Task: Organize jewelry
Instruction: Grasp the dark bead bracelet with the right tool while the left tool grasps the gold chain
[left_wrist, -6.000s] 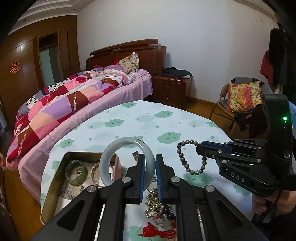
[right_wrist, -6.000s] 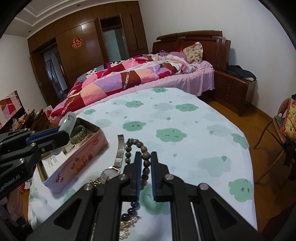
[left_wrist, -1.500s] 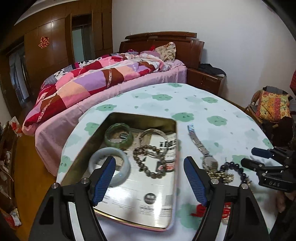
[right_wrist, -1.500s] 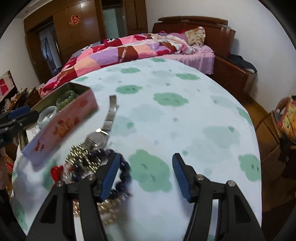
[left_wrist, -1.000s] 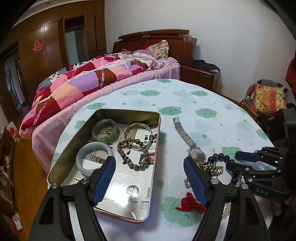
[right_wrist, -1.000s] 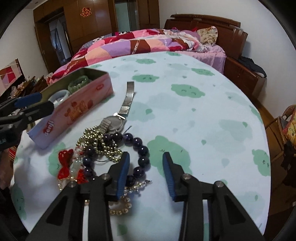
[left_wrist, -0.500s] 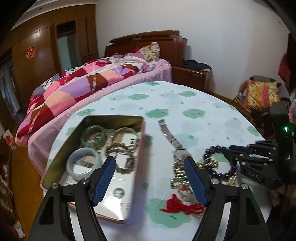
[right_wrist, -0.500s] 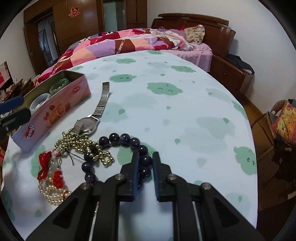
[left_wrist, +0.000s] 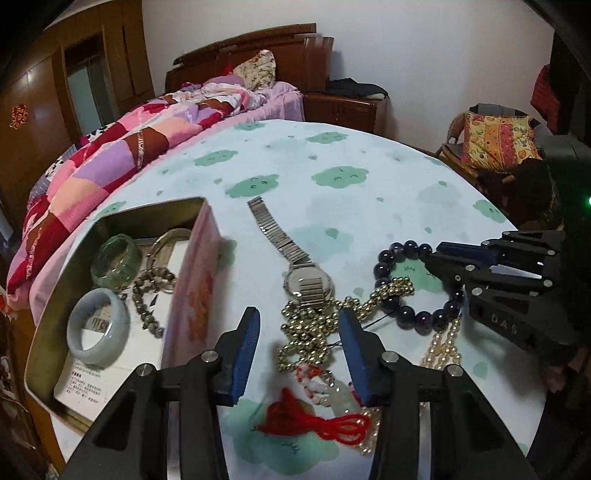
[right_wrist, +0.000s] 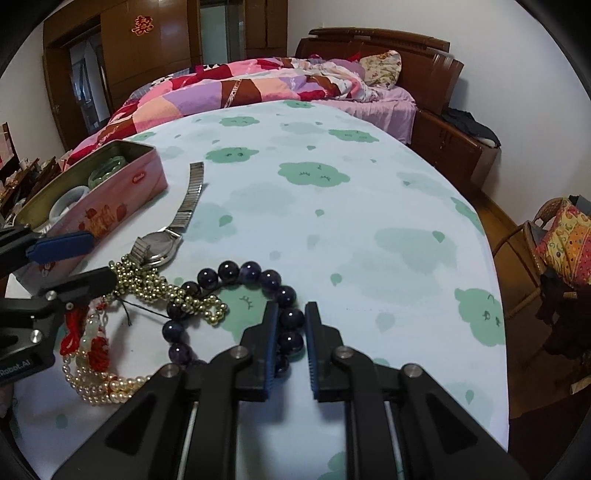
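From my left wrist camera, the pink wall of the tin (left_wrist: 190, 291) hides part of what lies inside it; I can make out a pale bangle (left_wrist: 98, 323), a green bangle (left_wrist: 116, 262) and a brown bead bracelet (left_wrist: 149, 295). The lower loops of the pearl strand (left_wrist: 443, 345) are cut off behind my own finger.

My left gripper (left_wrist: 297, 349) hangs low over the table (left_wrist: 332, 147), jaws spread wide on either side of the gold bead chain (left_wrist: 314, 328). My right gripper (right_wrist: 290, 338) reaches in level from the right, clenched on the purple bead bracelet (right_wrist: 255, 273), one bead pinched between its pads.

The gold chain drapes across the purple bracelet. A steel watch (left_wrist: 306, 282) lies touching the chain, its strap stretching away beside the tin. A red cord tassel (left_wrist: 314, 421) sits nearest me, tangled with pale beads.
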